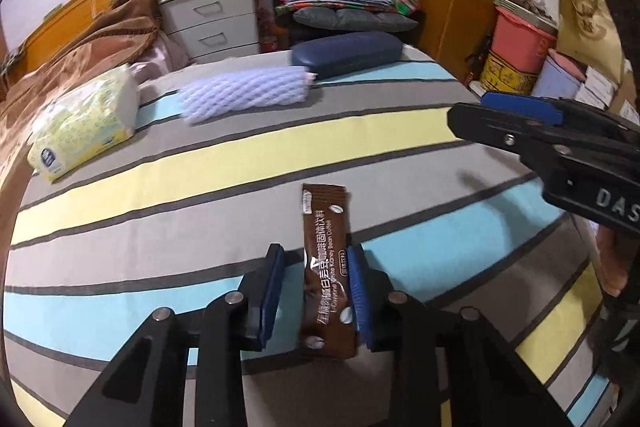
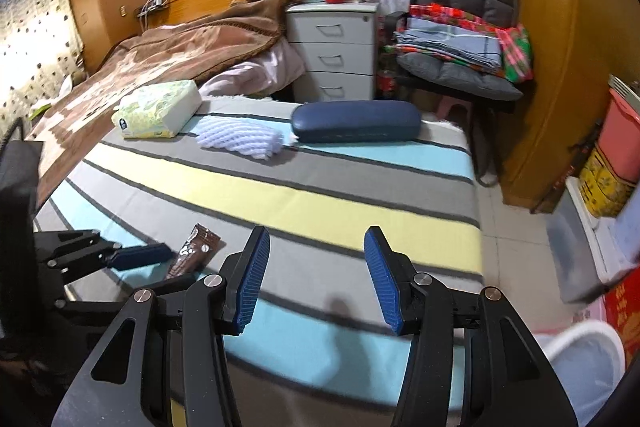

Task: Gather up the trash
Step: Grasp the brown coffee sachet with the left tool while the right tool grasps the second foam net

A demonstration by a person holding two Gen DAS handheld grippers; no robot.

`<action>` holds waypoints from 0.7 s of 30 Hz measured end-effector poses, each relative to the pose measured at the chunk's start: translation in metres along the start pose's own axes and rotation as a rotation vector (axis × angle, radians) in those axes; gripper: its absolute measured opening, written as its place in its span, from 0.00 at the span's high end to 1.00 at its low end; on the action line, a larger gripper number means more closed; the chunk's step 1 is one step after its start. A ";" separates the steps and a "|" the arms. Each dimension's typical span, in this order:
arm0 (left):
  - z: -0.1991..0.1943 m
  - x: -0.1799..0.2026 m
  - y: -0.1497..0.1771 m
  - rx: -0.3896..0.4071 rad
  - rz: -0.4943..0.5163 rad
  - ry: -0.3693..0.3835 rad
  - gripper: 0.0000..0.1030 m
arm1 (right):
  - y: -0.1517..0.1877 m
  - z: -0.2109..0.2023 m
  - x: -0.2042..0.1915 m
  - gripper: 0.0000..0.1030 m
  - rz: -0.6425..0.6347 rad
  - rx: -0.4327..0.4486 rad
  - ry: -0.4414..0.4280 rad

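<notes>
A brown coffee sachet (image 1: 326, 267) lies between the fingers of my left gripper (image 1: 316, 255), low over the striped bed cover (image 1: 240, 155). The jaws are open; the right pad touches the sachet, the left pad stands apart. The sachet (image 2: 196, 249) and left gripper (image 2: 136, 257) also show in the right wrist view. My right gripper (image 2: 316, 239) is open and empty above the bed, and shows at the right of the left wrist view (image 1: 520, 119). A white foam net sleeve (image 1: 244, 93) (image 2: 242, 137) lies farther back.
A tissue pack (image 1: 86, 125) (image 2: 158, 109) and a dark blue case (image 1: 346, 53) (image 2: 356, 121) lie at the far side of the bed. A white bin (image 2: 588, 359) stands on the floor at the lower right. Drawers (image 2: 334, 51), a chair with folded cloths (image 2: 460, 39) and buckets (image 1: 520, 43) stand behind.
</notes>
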State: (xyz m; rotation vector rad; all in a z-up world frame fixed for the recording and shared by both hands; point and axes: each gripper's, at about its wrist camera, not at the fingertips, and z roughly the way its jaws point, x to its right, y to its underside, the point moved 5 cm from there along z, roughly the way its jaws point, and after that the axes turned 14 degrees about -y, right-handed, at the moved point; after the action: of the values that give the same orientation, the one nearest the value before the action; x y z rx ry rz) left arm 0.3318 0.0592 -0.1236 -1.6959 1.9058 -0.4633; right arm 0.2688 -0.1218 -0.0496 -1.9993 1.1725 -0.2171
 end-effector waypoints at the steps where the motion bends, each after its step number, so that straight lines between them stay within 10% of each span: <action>1: 0.001 -0.007 0.000 -0.002 -0.016 -0.004 0.68 | -0.003 0.005 -0.002 0.51 -0.007 -0.004 -0.013; 21: 0.017 -0.094 0.004 -0.010 -0.263 -0.061 0.68 | -0.066 0.093 -0.034 0.42 -0.223 -0.070 -0.240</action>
State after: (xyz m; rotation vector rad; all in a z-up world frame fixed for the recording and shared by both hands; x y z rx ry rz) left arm 0.3440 0.1536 -0.1238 -1.9540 1.6520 -0.4958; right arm 0.3399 -0.0273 -0.0580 -2.1498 0.8170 -0.0459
